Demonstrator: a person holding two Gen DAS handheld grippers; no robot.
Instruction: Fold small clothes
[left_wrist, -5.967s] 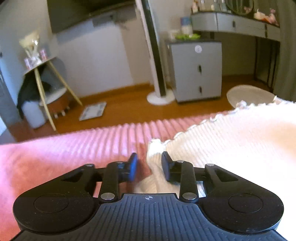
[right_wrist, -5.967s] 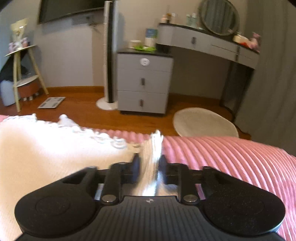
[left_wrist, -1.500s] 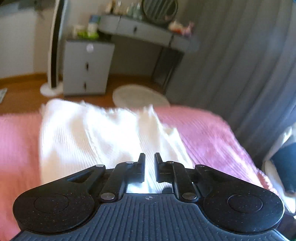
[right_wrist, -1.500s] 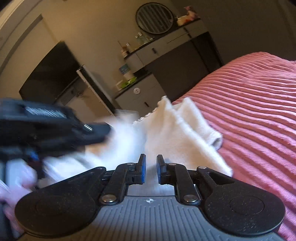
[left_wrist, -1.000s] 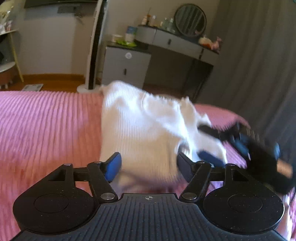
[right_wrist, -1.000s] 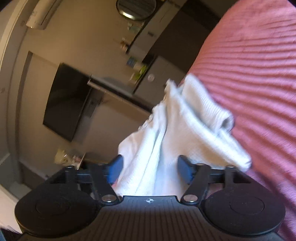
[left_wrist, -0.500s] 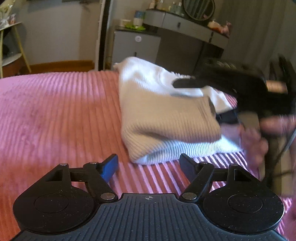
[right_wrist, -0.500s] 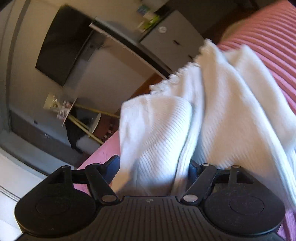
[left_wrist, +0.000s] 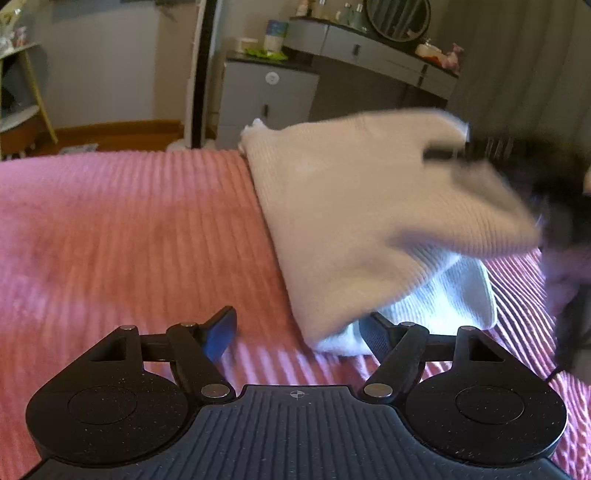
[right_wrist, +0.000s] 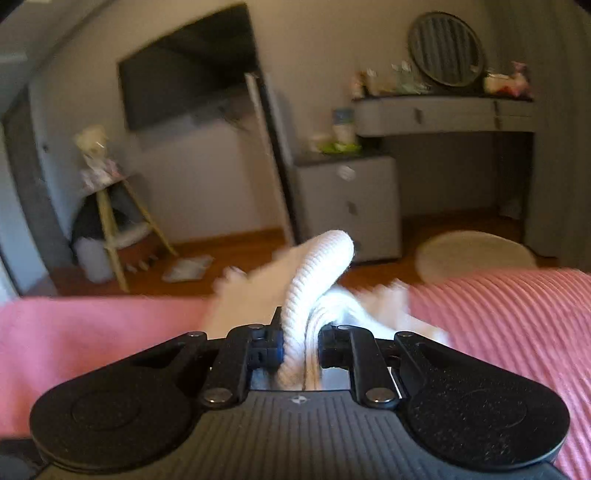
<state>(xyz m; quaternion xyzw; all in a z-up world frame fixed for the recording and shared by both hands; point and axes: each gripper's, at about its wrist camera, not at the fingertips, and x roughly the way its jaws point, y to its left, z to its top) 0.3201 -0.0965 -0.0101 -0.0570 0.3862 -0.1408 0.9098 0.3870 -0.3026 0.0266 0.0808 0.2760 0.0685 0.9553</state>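
Note:
A white ribbed knit garment (left_wrist: 362, 206) lies folded on the pink ribbed bedspread (left_wrist: 129, 229). My left gripper (left_wrist: 299, 332) is open and empty, just in front of the garment's near corner. My right gripper (right_wrist: 300, 345) is shut on a thick fold of the garment (right_wrist: 317, 273) and lifts it off the bed. The right gripper also shows blurred at the right of the left wrist view (left_wrist: 517, 162), holding the garment's raised right side.
Beyond the bed are a wood floor, a grey drawer cabinet (left_wrist: 266, 99), a tall white fan (left_wrist: 201, 74), a dressing table with round mirror (right_wrist: 443, 110), a round rug (right_wrist: 476, 254) and a wooden stand (right_wrist: 110, 221). Grey curtains hang at the right.
My right gripper has closed on a fold of the garment and raised it. My left gripper stays open and has moved nearer to the garment's near corner.

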